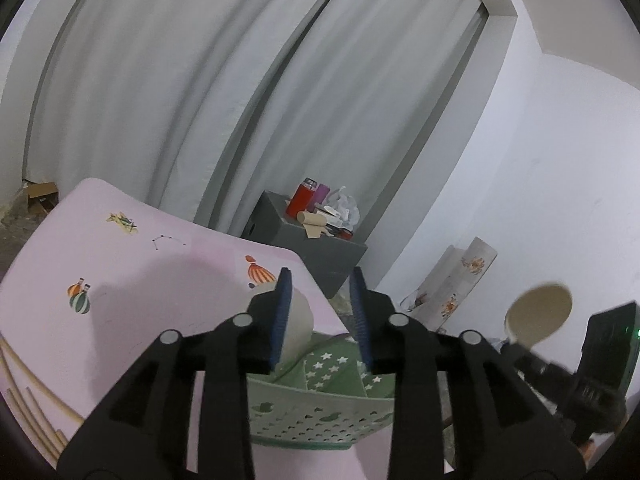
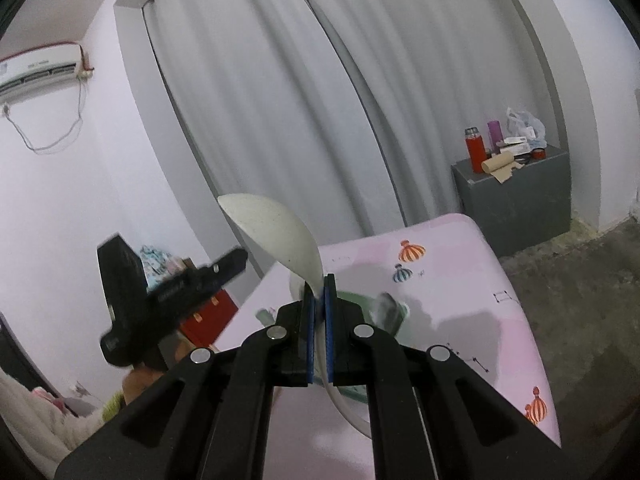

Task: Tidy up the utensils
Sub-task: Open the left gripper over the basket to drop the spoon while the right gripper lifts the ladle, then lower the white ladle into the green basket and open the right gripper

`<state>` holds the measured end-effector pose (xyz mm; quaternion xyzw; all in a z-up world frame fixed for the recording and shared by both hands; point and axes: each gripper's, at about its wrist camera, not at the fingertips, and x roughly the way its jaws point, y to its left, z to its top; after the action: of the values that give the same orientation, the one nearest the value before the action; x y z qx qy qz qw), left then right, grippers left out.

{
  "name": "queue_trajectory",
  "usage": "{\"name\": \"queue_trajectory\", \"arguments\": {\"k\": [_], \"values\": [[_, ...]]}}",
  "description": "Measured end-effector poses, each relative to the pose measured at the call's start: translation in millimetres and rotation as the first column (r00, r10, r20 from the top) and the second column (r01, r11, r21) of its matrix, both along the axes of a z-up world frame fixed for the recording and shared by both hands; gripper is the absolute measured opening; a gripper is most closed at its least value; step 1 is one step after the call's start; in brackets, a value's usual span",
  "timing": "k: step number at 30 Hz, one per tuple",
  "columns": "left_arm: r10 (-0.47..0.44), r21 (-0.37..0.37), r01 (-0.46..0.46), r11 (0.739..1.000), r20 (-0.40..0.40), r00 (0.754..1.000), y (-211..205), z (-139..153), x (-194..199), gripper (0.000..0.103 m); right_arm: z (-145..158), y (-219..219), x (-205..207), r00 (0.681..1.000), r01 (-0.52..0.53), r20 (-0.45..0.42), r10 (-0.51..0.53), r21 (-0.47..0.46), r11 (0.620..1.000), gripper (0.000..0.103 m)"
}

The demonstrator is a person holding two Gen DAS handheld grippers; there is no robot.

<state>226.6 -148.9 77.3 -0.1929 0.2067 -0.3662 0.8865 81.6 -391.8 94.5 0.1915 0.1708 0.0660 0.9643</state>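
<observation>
A green perforated basket (image 1: 320, 412) with a star-patterned lining stands on the pink table (image 1: 120, 260). My left gripper (image 1: 322, 316) hovers over it, open. A pale rounded utensil piece (image 1: 300, 320) rests against the inside of its left finger and does not touch the right pad. My right gripper (image 2: 319, 304) is shut on the neck of a white spoon (image 2: 276, 236), bowl up and handle curving down below the jaws. That spoon's bowl (image 1: 538, 312) shows at the right of the left wrist view. The basket (image 2: 400, 312) is mostly hidden behind my right fingers.
A grey cabinet (image 1: 320, 248) beyond the table's far corner holds a red bottle (image 1: 300, 200), a purple bottle and paper clutter. Grey curtains hang behind. A floral roll (image 1: 460, 280) leans on the wall. Several pale sticks (image 1: 28, 400) lie at the table's left edge.
</observation>
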Motion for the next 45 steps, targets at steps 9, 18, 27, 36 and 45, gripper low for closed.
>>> {"name": "queue_trajectory", "arguments": {"k": [9,18,27,36,45], "values": [[0.039,0.028,-0.04,0.999,0.022,0.999,34,2,-30,0.045,30,0,13,0.996,-0.051,0.078,0.048,0.029,0.998,0.004],[0.082,0.11,-0.077,0.991,-0.037,0.996,79,-22,-70,0.052,37,-9,49,0.988,-0.116,0.118,0.104,0.096,0.989,0.004],[0.141,0.165,-0.13,0.978,-0.057,0.988,114,-32,-94,0.055,-3,-20,106,0.992,-0.106,0.077,0.097,0.115,0.988,0.005],[0.113,0.184,-0.1,0.978,-0.061,0.992,111,-34,-94,0.058,-41,-19,95,0.999,-0.024,-0.047,0.025,0.033,0.999,0.008],[0.1,0.173,-0.088,0.981,-0.065,0.993,108,-38,-102,0.063,-27,-14,69,0.999,0.019,-0.041,-0.02,-0.02,1.0,0.045]]}}
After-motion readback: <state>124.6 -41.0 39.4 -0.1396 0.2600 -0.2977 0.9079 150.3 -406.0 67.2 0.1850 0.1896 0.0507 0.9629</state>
